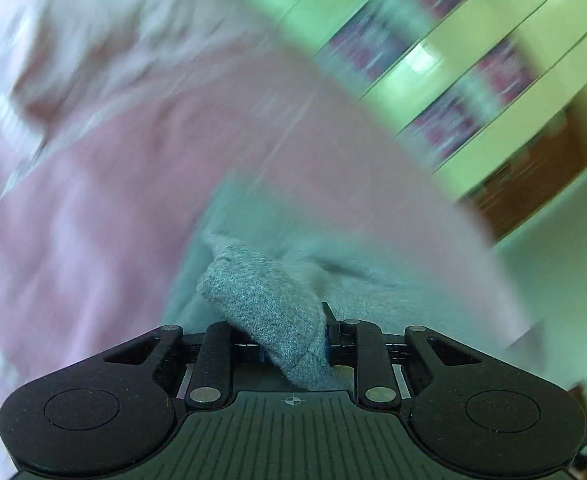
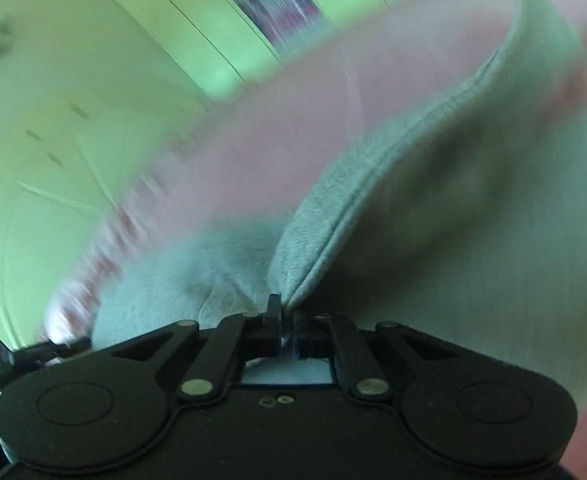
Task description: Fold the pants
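Observation:
The pants (image 1: 261, 300) are grey knit fabric lying on a pink bedspread (image 1: 113, 184). My left gripper (image 1: 289, 340) is shut on a thick bunched fold of the pants, which sticks out forward between its black fingers. In the right wrist view my right gripper (image 2: 287, 320) is shut on a thin hemmed edge of the pants (image 2: 333, 216). That hem runs up and to the right from the pinch, with the cloth hanging in shadow beneath it. Both views are blurred by motion.
The pink bedspread (image 2: 277, 136) covers the bed under the pants. Behind it are pale green cabinet fronts (image 1: 473, 52) with patterned panels, a brown wooden piece (image 1: 533, 184), and a pale wall (image 2: 53, 120). Part of the other gripper (image 2: 21, 354) shows at the left edge.

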Motion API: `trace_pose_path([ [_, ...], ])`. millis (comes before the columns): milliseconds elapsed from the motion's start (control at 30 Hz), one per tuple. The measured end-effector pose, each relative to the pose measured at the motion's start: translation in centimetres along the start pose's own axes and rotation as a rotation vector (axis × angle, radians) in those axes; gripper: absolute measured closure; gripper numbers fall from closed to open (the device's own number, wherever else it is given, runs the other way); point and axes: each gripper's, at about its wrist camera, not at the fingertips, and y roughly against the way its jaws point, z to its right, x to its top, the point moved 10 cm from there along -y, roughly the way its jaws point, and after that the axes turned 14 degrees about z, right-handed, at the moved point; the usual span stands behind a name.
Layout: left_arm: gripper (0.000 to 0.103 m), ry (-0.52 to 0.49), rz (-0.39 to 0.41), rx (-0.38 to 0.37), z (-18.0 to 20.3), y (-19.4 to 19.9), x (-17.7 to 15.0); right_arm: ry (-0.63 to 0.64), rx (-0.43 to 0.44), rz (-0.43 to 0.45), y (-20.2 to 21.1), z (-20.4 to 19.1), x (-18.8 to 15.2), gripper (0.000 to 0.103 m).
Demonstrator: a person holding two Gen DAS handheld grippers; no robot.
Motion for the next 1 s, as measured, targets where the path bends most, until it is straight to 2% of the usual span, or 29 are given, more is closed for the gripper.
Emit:
trace_pose_path([
  [33, 0.079, -0.002, 0.035, -0.016, 0.1, 0.3, -0.1, -0.033, -0.001, 0.028, 0.1, 0.5, -0.5, 0.103],
  [100, 0.079, 0.061, 0.061, -0.023, 0.0, 0.9, 0.1, -0.082, -0.003, 0.06, 0.7, 0.5, -0.2, 0.103],
  [200, 0.078, 0.089, 0.07, -0.028, 0.0, 0.8, 0.3, -0.097, -0.022, 0.08, 1.0, 0.7, 1.0, 0.09],
  [233, 0.078, 0.101, 0.072, -0.031, 0.0, 0.7, 0.3, -0.111, -0.038, 0.091, 0.9, 1.2, 1.5, 0.089],
  [267, 0.077, 0.112, 0.073, -0.034, -0.1, 0.6, 0.2, -0.151, -0.045, 0.09, 0.9, 1.9, 1.9, 0.09],
  [333, 0.077, 0.118, 0.076, -0.028, -0.1, 0.3, 0.3, -0.224, -0.062, 0.082, 0.5, 3.5, 2.1, 0.101],
  [400, 0.079, 0.082, 0.083, -0.026, -0.1, 0.1, 0.3, -0.206, -0.07, 0.083, 0.4, 3.1, 2.5, 0.103],
  [467, 0.08, 0.057, 0.171, -0.144, 1.8, 1.6, 2.1, -0.164, 0.014, 0.18, 2.4, 0.9, 4.1, 0.103],
  [533, 0.08, 0.046, 0.283, -0.323, 4.4, 3.8, 4.7, -0.145, 0.077, 0.292, 5.6, -0.9, 5.8, 0.103],
  [567, 0.08, 0.033, 0.31, -0.378, 4.9, 4.5, 5.4, -0.144, 0.092, 0.323, 6.9, -1.0, 6.0, 0.103],
  [600, 0.079, 0.012, 0.284, -0.363, 4.5, 4.1, 5.3, -0.129, 0.088, 0.332, 7.7, -0.7, 5.6, 0.103],
  [633, 0.079, -0.004, 0.192, -0.306, 3.3, 2.8, 4.4, -0.096, 0.078, 0.309, 7.7, -0.2, 4.7, 0.103],
  [700, 0.079, -0.079, -0.042, -0.083, -0.8, -0.5, 0.8, -0.052, -0.014, 0.124, 5.1, 2.2, 1.0, 0.103],
  [733, 0.079, -0.112, -0.049, -0.092, -0.9, -0.5, 0.3, -0.083, -0.05, 0.067, 4.3, 3.5, -0.6, 0.103],
  [833, 0.079, -0.09, -0.014, -0.095, -0.5, 0.2, 0.3, -0.119, -0.045, 0.106, 4.2, 3.9, -0.8, 0.103],
  [1000, 0.079, -0.105, 0.014, -0.073, -0.2, 0.3, 0.1, -0.091, -0.053, 0.1, 3.6, 3.0, -0.3, 0.103],
])
